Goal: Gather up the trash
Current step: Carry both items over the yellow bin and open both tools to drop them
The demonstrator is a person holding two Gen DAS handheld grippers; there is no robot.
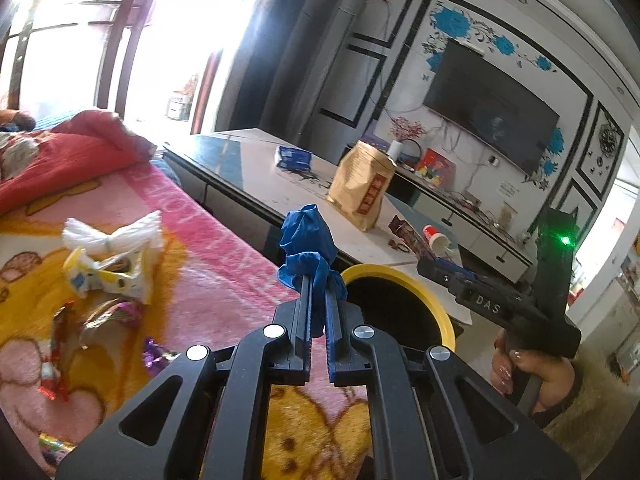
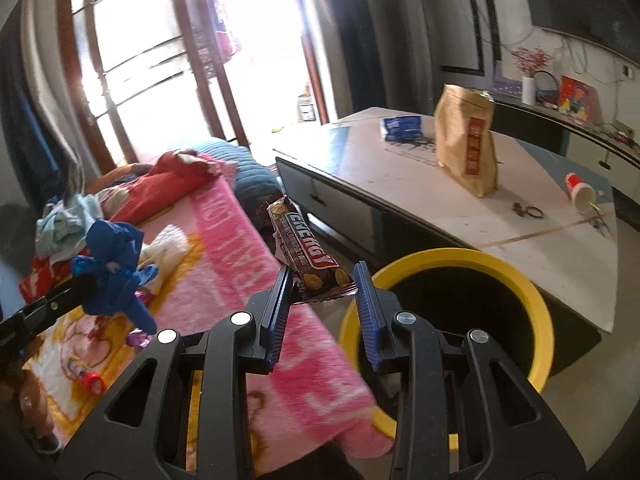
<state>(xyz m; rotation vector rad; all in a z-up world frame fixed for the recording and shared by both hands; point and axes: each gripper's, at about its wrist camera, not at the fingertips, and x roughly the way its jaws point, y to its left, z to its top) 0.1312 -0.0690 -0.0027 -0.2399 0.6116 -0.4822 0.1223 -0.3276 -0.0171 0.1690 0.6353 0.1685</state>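
Note:
My left gripper [image 1: 318,282] is shut on a crumpled blue glove [image 1: 307,240], held up just left of a yellow-rimmed bin [image 1: 438,300]. In the right wrist view the blue glove [image 2: 112,268] hangs over the pink blanket [image 2: 240,240]. My right gripper [image 2: 323,276] is shut on the lower end of a brown "ENERGY" bar wrapper [image 2: 304,248], which stands up at the left edge of the bin [image 2: 536,296]. In the left wrist view the right gripper [image 1: 426,258] and the wrapper [image 1: 405,230] sit beyond the bin's far rim, with a hand [image 1: 520,364] on the handle.
On the blanket [image 1: 208,256] lie a white plastic bag [image 1: 112,234], a yellow-white packet [image 1: 108,276] and several shiny wrappers [image 1: 100,316]. The coffee table [image 2: 360,168] bears a brown paper bag [image 2: 466,144], a blue packet [image 2: 402,126] and a tipped paper cup [image 2: 578,192].

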